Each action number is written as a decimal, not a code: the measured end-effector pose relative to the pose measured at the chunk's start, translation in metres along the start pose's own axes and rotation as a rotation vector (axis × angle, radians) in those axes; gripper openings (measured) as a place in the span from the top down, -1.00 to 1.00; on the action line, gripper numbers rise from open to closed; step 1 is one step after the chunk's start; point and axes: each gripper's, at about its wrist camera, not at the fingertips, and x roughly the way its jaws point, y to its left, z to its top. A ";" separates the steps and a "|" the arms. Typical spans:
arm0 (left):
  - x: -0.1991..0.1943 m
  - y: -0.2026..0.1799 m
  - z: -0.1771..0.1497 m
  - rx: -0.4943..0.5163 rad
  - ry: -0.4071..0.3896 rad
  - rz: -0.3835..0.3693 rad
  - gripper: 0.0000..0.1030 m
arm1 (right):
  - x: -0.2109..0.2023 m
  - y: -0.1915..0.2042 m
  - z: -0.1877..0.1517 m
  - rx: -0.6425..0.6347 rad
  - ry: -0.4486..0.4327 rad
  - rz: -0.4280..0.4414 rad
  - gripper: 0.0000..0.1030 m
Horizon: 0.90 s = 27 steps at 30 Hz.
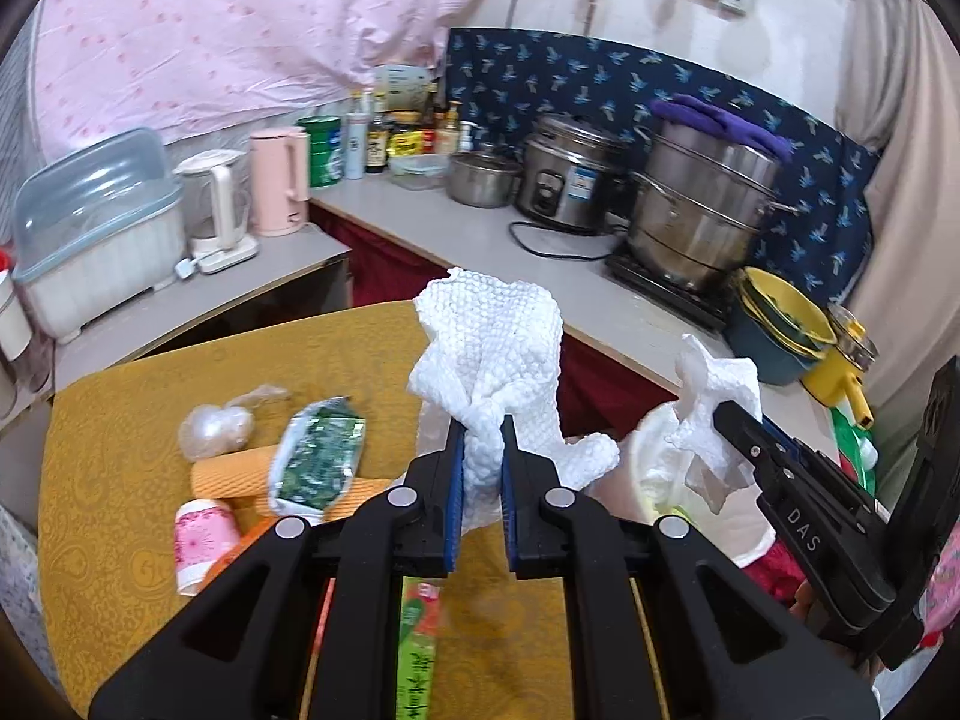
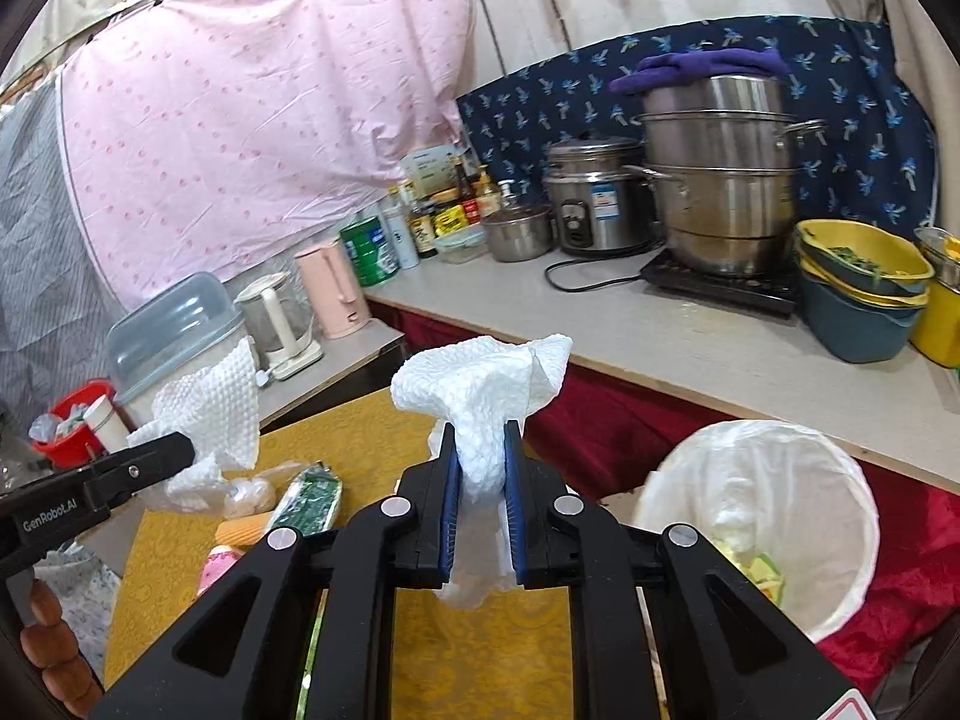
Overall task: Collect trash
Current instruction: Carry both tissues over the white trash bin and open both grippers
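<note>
The likeliest slip, as I judge it, is a tissue missing the white-lined round waste bin (image 2: 762, 516): each wad is light and crumpled, with loose flaps standing well above the jaws, so a release made beside the rim instead of over the opening could let it drift onto the yellow patterned tablecloth (image 1: 120, 420) or the red cloth below the counter. A second risk is that a flap snags on the blue pads and the paper clings when the jaws part. The two grippers also sit near each other, so a hurried swing toward the bin could knock one against the other. The left gripper (image 1: 482, 450) is clamped on a crumpled white embossed paper towel (image 1: 492, 348), raised above the table and angled forward toward the counter. The right gripper (image 2: 482, 462) pinches a second crumpled white paper tissue (image 2: 480, 384), also lifted clear of the table, with the bin just to its right and lower. Left on the table are a green foil snack wrapper (image 1: 318, 456), a knotted clear plastic bag (image 1: 219, 429), a pink floral paper cup (image 1: 201, 540) lying on its side, and an orange ribbed mat (image 1: 234, 474)
</note>
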 end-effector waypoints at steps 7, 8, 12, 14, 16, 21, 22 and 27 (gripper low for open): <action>0.014 -0.056 -0.003 0.084 0.020 -0.067 0.80 | -0.025 -0.048 0.002 0.054 -0.033 -0.065 0.75; 0.017 -0.064 -0.003 0.096 0.024 -0.077 0.80 | -0.029 -0.057 0.001 0.063 -0.036 -0.076 0.75; 0.028 -0.095 -0.009 0.144 0.041 -0.104 0.80 | -0.034 -0.084 0.000 0.097 -0.039 -0.110 0.75; 0.035 -0.111 -0.012 0.168 0.052 -0.115 0.80 | -0.036 -0.098 -0.002 0.115 -0.038 -0.124 0.75; 0.042 -0.125 -0.015 0.186 0.065 -0.128 0.80 | -0.038 -0.114 -0.006 0.137 -0.036 -0.141 0.75; 0.063 -0.155 -0.022 0.227 0.094 -0.151 0.80 | -0.036 -0.146 -0.014 0.174 -0.025 -0.175 0.75; 0.069 -0.162 -0.023 0.234 0.100 -0.154 0.80 | -0.036 -0.149 -0.017 0.178 -0.023 -0.180 0.75; 0.093 -0.186 -0.028 0.260 0.135 -0.167 0.80 | -0.029 -0.173 -0.026 0.207 -0.009 -0.198 0.75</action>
